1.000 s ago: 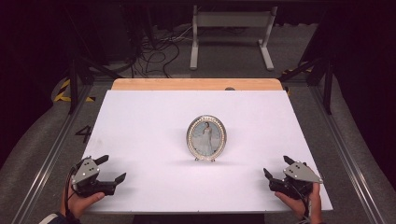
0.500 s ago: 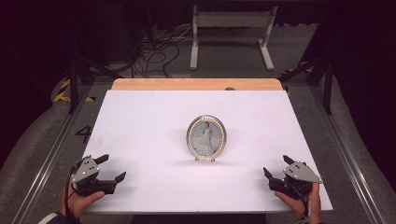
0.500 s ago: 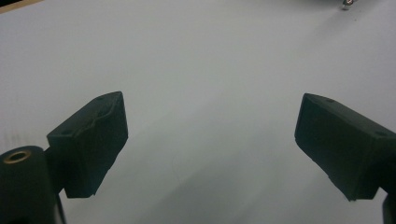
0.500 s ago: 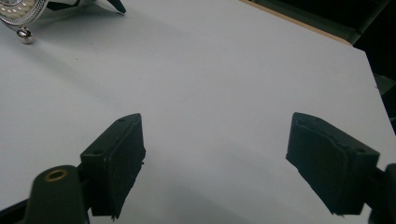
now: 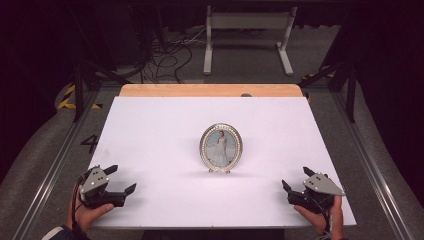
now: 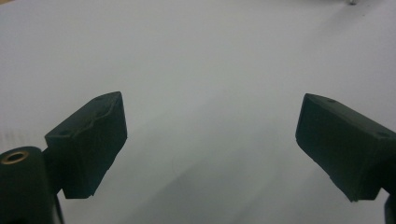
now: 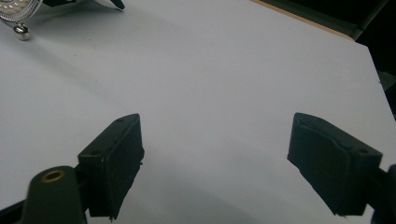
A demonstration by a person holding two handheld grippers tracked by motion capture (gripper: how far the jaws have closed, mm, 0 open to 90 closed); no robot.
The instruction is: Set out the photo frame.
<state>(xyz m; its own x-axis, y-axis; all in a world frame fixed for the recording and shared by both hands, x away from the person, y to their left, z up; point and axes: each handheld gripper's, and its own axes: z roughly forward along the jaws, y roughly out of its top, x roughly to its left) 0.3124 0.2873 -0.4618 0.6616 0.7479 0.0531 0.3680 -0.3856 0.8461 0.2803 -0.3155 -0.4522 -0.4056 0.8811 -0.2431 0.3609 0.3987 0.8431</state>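
Note:
An oval silver picture frame point(image 5: 221, 148) with a pearl-like rim stands upright near the middle of the white table point(image 5: 160, 130); its lower edge and small foot point(image 7: 18, 21) show at the top left of the right gripper view. My left gripper point(image 5: 120, 179) rests open at the table's front left corner, held by a hand. Its jaws point(image 6: 212, 144) stand wide apart over bare white surface. At the front right corner my right gripper point(image 5: 296, 178) is open too, with nothing between its jaws point(image 7: 215, 163). Both grippers are well apart from the frame.
A wooden strip point(image 5: 210, 90) runs along the table's far edge. Beyond it are a dark floor, cables point(image 5: 165, 55) and a white metal stand point(image 5: 247, 30). Metal rails point(image 5: 372, 165) flank the table on both sides.

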